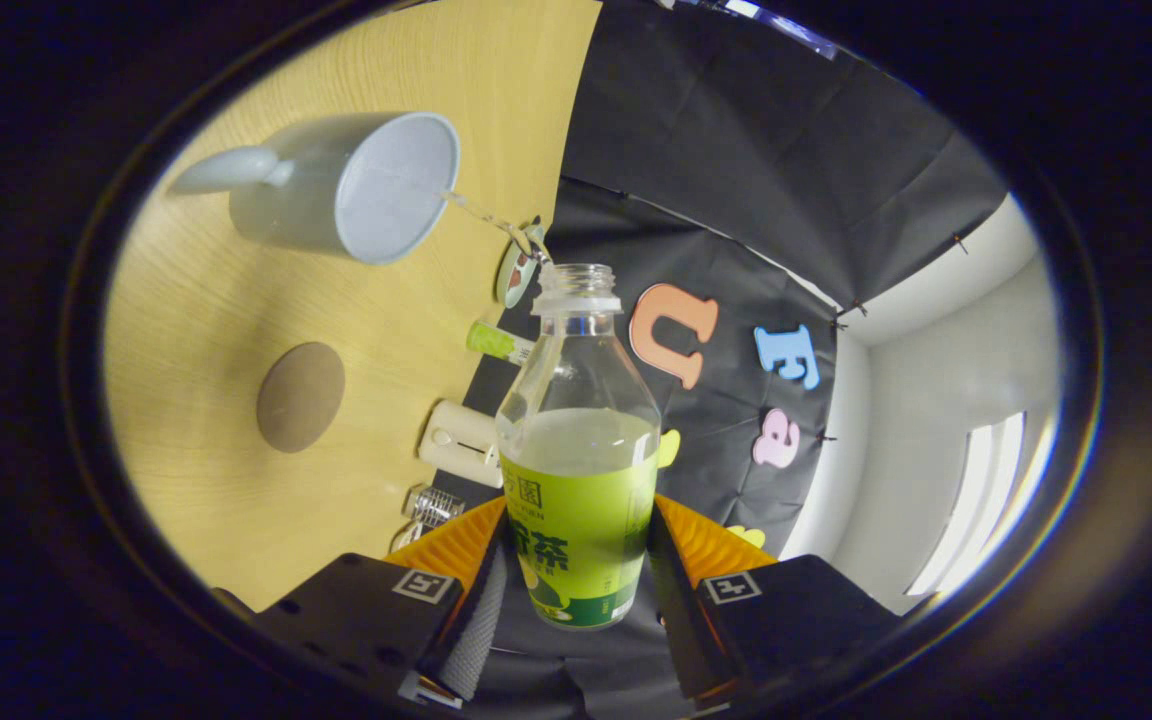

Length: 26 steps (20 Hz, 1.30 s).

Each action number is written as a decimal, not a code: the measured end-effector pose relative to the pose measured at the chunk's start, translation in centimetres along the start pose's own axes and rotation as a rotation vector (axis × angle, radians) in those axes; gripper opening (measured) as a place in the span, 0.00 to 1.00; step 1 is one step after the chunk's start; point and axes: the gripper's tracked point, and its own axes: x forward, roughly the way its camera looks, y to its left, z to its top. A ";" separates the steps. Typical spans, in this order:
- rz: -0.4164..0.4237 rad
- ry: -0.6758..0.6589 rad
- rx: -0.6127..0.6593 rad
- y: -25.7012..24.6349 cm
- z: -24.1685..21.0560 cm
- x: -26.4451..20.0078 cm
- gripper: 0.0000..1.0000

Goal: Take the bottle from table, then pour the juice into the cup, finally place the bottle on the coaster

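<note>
Tongs: gripper [576,560] clamped on bottle; both fingers press its labelled sides.
Bottle: clear plastic bottle w/ green label [579,450], cap off, held between fingers, tipped so its mouth points toward cup.
Bottle contents: pale juice, lower part only; neck clear.
Stream: thin stream of juice [481,212] runs from bottle mouth over cup rim.
Cup: pale grey-blue ceramic mug w/ handle [336,185], on light wood table [236,480], beyond fingers. Juice level inside: cannot tell.
Coaster: round brown coaster [301,396], on table nr cup, apart from it, bare.
Hard to make out: small items at table's far edge behind bottle, incl. white box-like thing [458,442] & green-capped tube [498,342]; partly hidden, kind unclear.
</note>
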 end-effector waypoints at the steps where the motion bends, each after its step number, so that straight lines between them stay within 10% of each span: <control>1: -0.006 -0.001 -0.007 -0.2 0.1 -0.1 0.76; 26: -0.063 -0.034 -0.133 -4.5 -0.2 1.6 0.76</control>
